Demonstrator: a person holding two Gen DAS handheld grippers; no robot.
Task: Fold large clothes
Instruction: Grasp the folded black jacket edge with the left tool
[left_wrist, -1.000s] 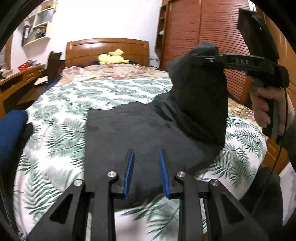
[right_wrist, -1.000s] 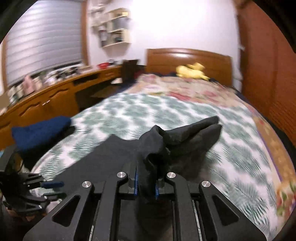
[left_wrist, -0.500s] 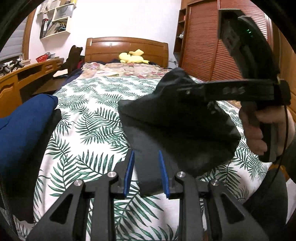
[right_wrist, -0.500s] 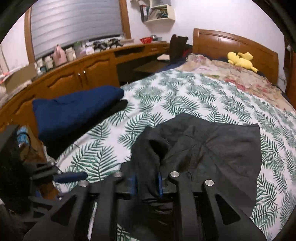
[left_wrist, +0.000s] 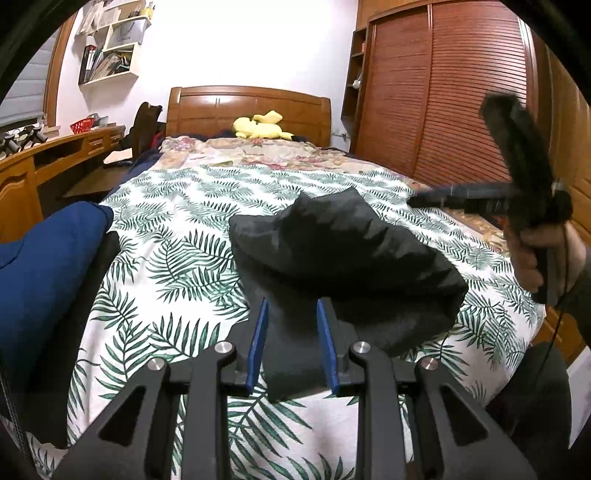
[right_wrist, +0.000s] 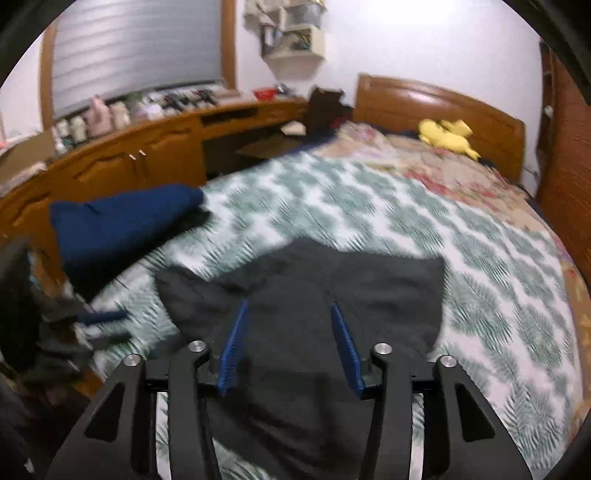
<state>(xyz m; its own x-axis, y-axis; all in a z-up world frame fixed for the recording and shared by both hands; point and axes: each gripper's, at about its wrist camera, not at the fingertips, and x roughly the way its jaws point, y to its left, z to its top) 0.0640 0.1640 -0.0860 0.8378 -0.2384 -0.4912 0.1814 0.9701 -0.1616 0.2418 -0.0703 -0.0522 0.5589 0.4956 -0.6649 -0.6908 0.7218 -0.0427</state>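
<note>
A dark grey garment (left_wrist: 343, 258) lies folded over on the leaf-print bedspread (left_wrist: 177, 258), near the bed's foot. It also shows in the right wrist view (right_wrist: 332, 295). My left gripper (left_wrist: 290, 306) is open and empty, its fingertips just above the garment's near edge. My right gripper (right_wrist: 290, 310) is open and empty above the garment. In the left wrist view the right gripper (left_wrist: 417, 201) is raised at the right, clear of the cloth.
A folded blue garment (left_wrist: 44, 266) sits at the bed's left edge, seen also in the right wrist view (right_wrist: 118, 221). A yellow plush toy (left_wrist: 260, 125) lies by the headboard. A wooden desk (right_wrist: 147, 147) runs along the left, a wardrobe (left_wrist: 443, 92) on the right.
My right gripper carried the garment's end over, folded it onto the rest, let go and opened, then lifted away. My left gripper stayed open near the front edge.
</note>
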